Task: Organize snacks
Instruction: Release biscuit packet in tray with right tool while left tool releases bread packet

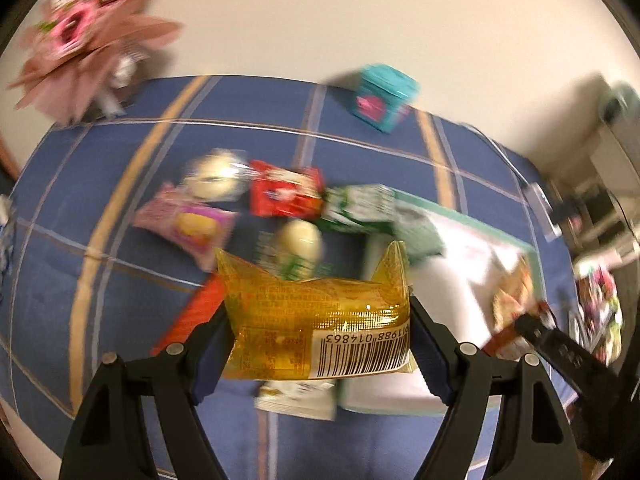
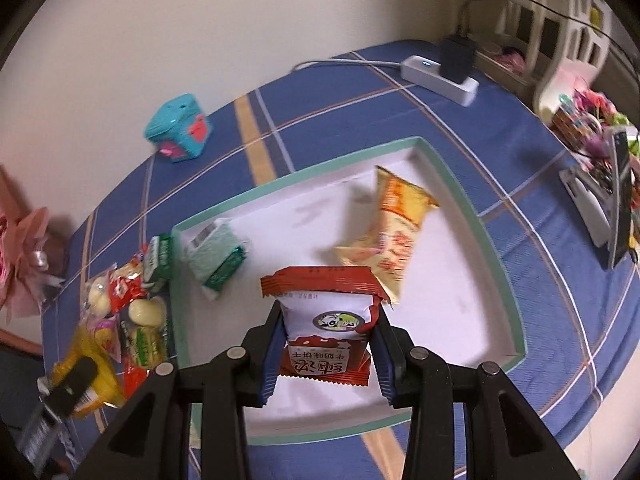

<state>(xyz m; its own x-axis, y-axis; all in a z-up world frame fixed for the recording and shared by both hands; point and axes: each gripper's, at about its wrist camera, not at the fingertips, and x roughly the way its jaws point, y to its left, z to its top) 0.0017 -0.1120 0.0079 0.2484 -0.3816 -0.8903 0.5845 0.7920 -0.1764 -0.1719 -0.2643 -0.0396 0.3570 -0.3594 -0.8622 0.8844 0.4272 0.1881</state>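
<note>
- The left gripper [image 1: 320, 328] has its jaws set wide and clamped on a translucent yellow plastic snack packet [image 1: 320, 320] with a barcode, held above the bench [image 1: 120, 320], which is covered in a blue checked cloth.
- The right gripper [image 2: 326, 344] has its jaws drawn close on a red-and-white foil biscuit packet [image 2: 326, 320], held over the shallow white tray with a teal rim [image 2: 452, 184].
- Inside the tray lie an orange-and-cream crinkled snack bag [image 2: 394, 236] and a small green wrapped packet [image 2: 216, 256].
- A blurred pile of loose snacks [image 1: 256, 208] sits on the cloth just beside the tray's left edge.
- A teal box with pink marks [image 2: 178, 128] stands near the wall, well apart from the tray.
- A white power strip with a black plug [image 2: 444, 72] lies at the far corner.
</note>
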